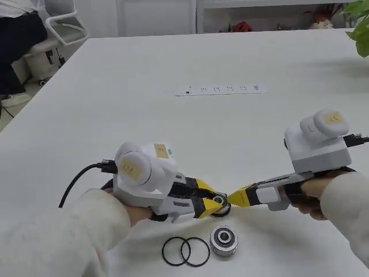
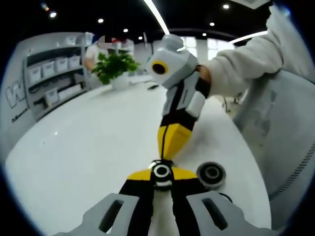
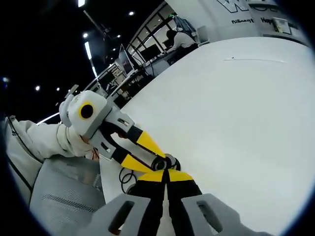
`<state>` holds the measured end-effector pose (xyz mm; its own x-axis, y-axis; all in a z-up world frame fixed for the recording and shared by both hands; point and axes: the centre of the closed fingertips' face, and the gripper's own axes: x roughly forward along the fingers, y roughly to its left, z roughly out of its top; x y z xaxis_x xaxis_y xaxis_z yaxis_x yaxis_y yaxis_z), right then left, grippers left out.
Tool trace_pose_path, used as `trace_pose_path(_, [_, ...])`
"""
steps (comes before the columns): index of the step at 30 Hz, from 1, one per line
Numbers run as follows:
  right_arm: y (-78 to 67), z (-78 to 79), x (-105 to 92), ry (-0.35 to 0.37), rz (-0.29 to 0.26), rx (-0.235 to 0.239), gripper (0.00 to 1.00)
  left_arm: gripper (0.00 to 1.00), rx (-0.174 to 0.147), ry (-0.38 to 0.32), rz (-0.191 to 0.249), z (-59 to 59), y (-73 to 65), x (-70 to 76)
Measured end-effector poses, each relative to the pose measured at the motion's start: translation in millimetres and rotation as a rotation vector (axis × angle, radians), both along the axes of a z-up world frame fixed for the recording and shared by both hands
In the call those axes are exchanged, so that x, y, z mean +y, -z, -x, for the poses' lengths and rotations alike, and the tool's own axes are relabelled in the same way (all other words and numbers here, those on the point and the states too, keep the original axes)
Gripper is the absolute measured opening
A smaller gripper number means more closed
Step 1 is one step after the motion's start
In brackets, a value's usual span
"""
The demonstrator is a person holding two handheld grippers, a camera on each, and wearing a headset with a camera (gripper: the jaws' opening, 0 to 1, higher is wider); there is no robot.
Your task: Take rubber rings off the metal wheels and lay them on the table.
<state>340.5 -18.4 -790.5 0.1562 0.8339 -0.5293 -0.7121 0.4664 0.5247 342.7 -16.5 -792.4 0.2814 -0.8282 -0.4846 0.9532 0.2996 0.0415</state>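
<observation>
Working over a wide white table (image 1: 115, 86). Seeing a power strip (image 1: 222, 89) mid-table, well apart from the work.

Got the left tongs (image 1: 214, 205) clamped shut on a metal wheel (image 1: 220, 209), held just above the table near the front edge, one yellow tip on either side of it.

Got the right tongs (image 1: 233, 199) pointed in from the opposite side, jaws pressed together, tips touching the held wheel's rim. Can't tell whether a ring is pinched between them or the tips are only nosing at the edge; too small to read.

Seeing a second wheel (image 1: 223, 239) flat on the table just in front of the held one. Looks like bare metal. Beside it, to the left, two black rubber rings (image 1: 185, 251) lying flat and overlapping, clearly off.

Reckon the step in hand is peeling a ring off the held wheel: brace with left, pick with right. Partway through the job, judging by the two rings down.

Next move, as a guess:
- Get one right tip under the ring's edge and pinch it.
- Roll it outward over the rim.
- Hold the left grip firm, without trapping the ring under the left tips.
- Lay the ring next to the other two.

Watch for slip: thin rubber on smooth metal, little to bite on.
</observation>
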Motion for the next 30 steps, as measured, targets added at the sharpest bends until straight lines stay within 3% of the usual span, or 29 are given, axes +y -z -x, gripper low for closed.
trace_pose_path(30, [-4.0,1.0,3.9,-0.016,-0.027,0.000,0.00,0.13,-0.004,0.003,-0.002,0.5,-0.1,-0.3])
